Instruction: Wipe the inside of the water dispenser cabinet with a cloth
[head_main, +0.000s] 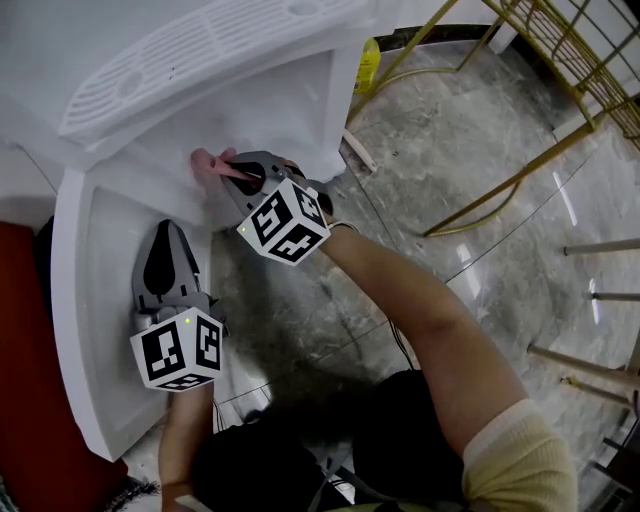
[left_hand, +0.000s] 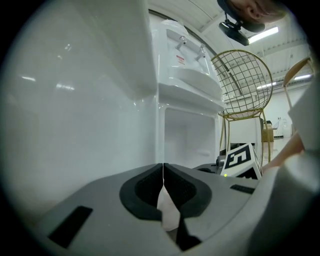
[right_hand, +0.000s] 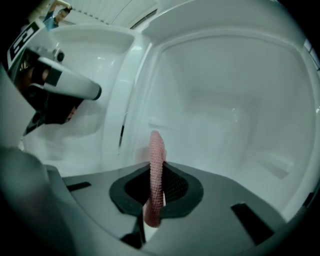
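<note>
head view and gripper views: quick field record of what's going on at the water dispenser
appliance: white water dispenser, cabinet door swung open
right gripper: shut on the pink cloth, at the cabinet opening
cloth: textured, sticks up from between the jaws
left gripper: jaws together, nothing clearly held, over the open door
cabinet interior: white walls, right gripper view looks into it
floor: grey, glossy
</note>
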